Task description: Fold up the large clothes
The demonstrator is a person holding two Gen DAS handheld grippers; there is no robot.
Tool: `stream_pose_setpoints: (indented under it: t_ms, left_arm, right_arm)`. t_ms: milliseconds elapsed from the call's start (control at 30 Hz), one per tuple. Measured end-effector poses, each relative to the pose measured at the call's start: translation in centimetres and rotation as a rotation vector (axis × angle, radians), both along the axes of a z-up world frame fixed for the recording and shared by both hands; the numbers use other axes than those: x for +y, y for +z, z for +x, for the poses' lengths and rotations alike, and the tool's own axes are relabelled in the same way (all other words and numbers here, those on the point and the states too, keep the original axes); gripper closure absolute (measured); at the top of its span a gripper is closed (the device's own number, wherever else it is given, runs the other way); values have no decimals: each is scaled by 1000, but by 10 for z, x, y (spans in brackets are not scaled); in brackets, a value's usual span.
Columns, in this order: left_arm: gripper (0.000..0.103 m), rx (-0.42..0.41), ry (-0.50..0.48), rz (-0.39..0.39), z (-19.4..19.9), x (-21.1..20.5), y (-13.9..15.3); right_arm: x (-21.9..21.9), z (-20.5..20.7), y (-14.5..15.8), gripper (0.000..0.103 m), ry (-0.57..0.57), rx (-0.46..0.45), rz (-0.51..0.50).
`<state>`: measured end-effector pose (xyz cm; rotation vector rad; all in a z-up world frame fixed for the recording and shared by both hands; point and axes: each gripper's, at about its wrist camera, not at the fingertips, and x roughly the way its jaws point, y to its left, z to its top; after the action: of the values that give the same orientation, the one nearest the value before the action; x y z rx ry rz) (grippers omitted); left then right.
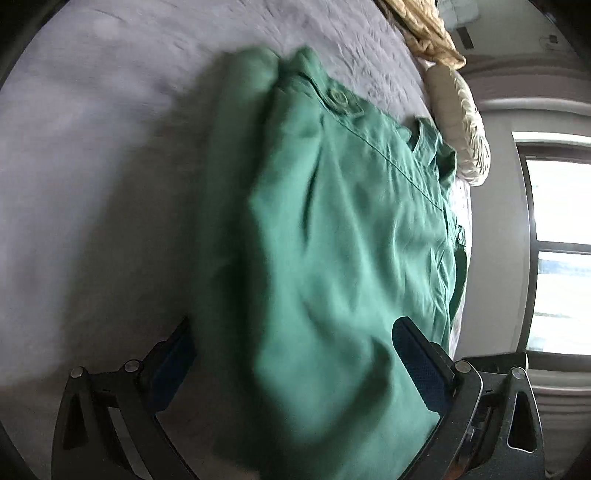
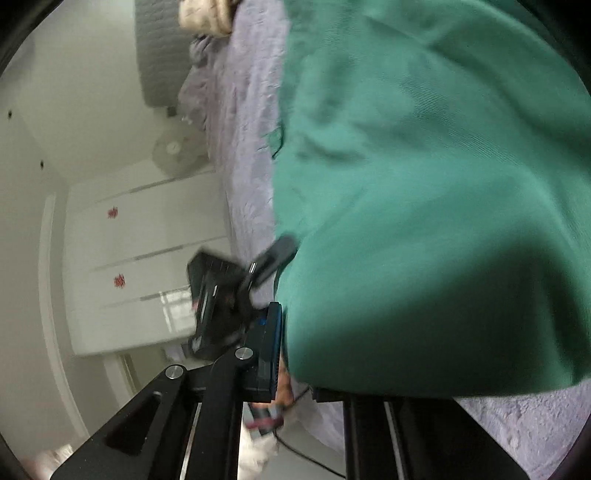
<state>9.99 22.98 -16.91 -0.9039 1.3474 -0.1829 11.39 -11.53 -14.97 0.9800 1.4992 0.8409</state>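
A large green cotton shirt with buttoned flaps lies on the bed's pale lilac textured bedspread; in the left wrist view its long axis runs from the near edge away toward the collar end, which points at a cream ruffled pillow and a crumpled tan cloth; the left tongs stand wide apart with the shirt's near end lying between the blue pads, not pressed; the right tongs are narrowed, one finger hidden under a lifted fold of the green cloth, so a grip on it looks likely; white wardrobe doors stand beyond.
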Motion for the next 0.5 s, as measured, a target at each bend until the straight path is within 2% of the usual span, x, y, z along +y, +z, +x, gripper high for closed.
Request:
stream_pose_setpoints:
  t_ms: [33,67,100,133,167,233,300,367,433,500]
  left_arm:
    - [19,-6,-3,11,3,-4,1]
    - [54,-6,-13,37,6,-9,2]
    - [64,7,-33,84,9,-14,4]
    - [77,1,-36,101,11,-18,6]
    - [84,-9,-37,107,13,-19,9]
    - [88,-35,-38,130,17,-23,19]
    - [89,-74,-44,158,15,-27,34]
    - [90,-100,-52,183,13,-30,46]
    - [90,-131,-58,204,15,-38,62]
    - [90,-166,-64,231,15,-44,80]
  right_arm:
    - [3,0,0,89,21,-4,-22]
    - [4,-2,-1,89,39,0,-45]
    - [6,-4,-3,89,67,11,-87]
    - [8,-4,-3,87,86,17,-111]
    - [9,-8,-1,87,130,18,-154]
    - [1,-12,10,87,181,-12,-201]
    - [-14,-9,27,87,183,-77,-238]
    - [-40,4,48,87,119,-190,-341]
    - [-66,24,59,87,40,-262,-452]
    - [-81,44,51,89,2,-268,-524]
